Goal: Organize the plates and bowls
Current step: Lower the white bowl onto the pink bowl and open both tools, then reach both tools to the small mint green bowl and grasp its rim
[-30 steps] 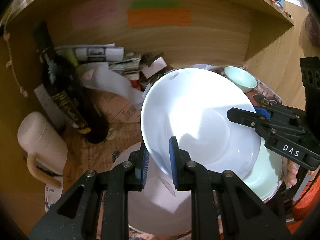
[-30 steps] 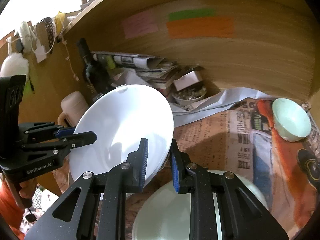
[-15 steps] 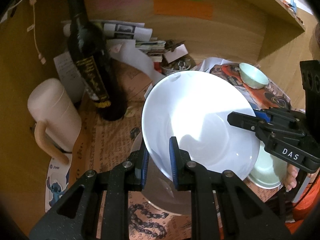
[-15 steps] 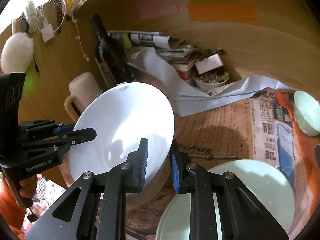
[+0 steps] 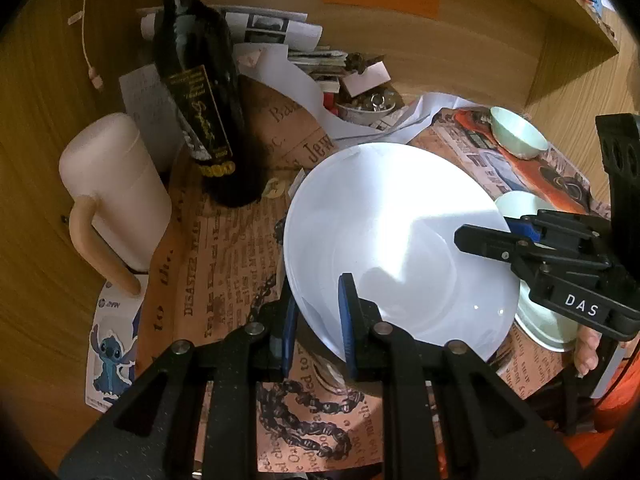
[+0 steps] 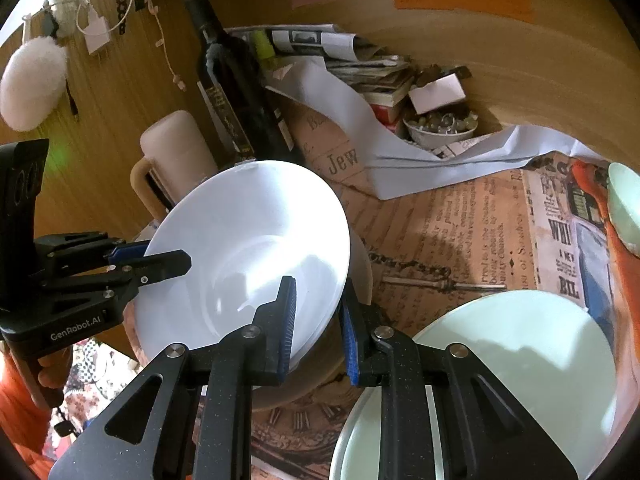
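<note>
Glossy white plate [image 5: 394,236] tilted above newspaper-lined shelf [image 5: 224,248], left gripper [image 5: 316,320] and right gripper [image 6: 316,320] clamped on opposite rims, dark bottle [image 5: 200,92] and matte mug [image 5: 114,188] near its left edge, pale green plate [image 6: 516,364] just right.

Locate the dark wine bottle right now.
The dark wine bottle stands upright at the left wrist view's upper left, between the cream mug and the paper stack.

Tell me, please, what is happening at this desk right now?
A person holds a large white plate between two handheld claws, the left claw and the right claw, each clamped on opposite edges of its rim. The plate hangs tilted above the newspaper-covered desk. A pale green plate lies beside it, and a small green bowl sits further back.
</note>
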Demonstrator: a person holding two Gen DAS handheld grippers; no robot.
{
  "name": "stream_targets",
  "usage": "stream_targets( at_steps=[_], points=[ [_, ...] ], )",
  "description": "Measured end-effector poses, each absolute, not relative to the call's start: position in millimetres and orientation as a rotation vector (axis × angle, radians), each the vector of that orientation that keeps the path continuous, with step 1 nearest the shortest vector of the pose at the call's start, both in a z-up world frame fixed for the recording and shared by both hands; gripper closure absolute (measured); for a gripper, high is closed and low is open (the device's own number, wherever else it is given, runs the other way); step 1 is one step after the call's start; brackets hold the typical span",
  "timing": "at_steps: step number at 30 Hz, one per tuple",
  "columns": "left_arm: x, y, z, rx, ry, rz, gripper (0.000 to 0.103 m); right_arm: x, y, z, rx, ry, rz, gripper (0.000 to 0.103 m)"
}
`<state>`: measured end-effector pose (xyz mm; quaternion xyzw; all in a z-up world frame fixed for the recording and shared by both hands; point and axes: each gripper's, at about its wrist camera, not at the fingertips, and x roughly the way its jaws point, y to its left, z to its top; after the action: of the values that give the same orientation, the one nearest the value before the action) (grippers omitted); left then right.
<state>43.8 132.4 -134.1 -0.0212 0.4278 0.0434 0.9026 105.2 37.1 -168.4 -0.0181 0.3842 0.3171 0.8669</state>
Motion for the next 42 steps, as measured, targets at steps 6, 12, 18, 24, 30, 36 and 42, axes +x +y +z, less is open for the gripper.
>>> stream_targets(
  at_steps=[6, 12, 18, 24, 30, 36, 42],
  points=[
    [41.4, 133.9, -138.7, -0.039, 0.887, 0.089, 0.084, 104.9, 39.2, -170.7, -0.046, 0.81, 0.664, 0.084],
    [42.1, 128.0, -139.9, 0.018, 0.873, 0.131, 0.084, 101.3, 44.0, -170.9, -0.094, 0.789, 0.639, 0.084],
    [37.1, 124.9, -135.3, 0.087, 0.825, 0.173, 0.084, 99.9, 46.6, -168.6, -0.132, 0.759, 0.618, 0.08],
    [40.0, 122.1, -138.2, 0.085, 0.83, 0.167, 0.084, 102.2, 43.9, -168.2, -0.111, 0.771, 0.629, 0.078],
    [42.0, 125.5, -135.5, 0.054, 0.824, 0.165, 0.083, 99.9, 32.1, -158.5, -0.068, 0.72, 0.587, 0.054],
    [43.5, 114.4, -119.1, 0.053, 0.767, 0.146, 0.06, 102.9, 3.3, -142.6, -0.016, 0.668, 0.539, 0.049],
    [53.9, 95.7, -96.6, 0.052, 0.678, 0.113, 0.033, 109.3, -40.7, -130.2, 0.027, 0.629, 0.451, 0.049]
  ],
)
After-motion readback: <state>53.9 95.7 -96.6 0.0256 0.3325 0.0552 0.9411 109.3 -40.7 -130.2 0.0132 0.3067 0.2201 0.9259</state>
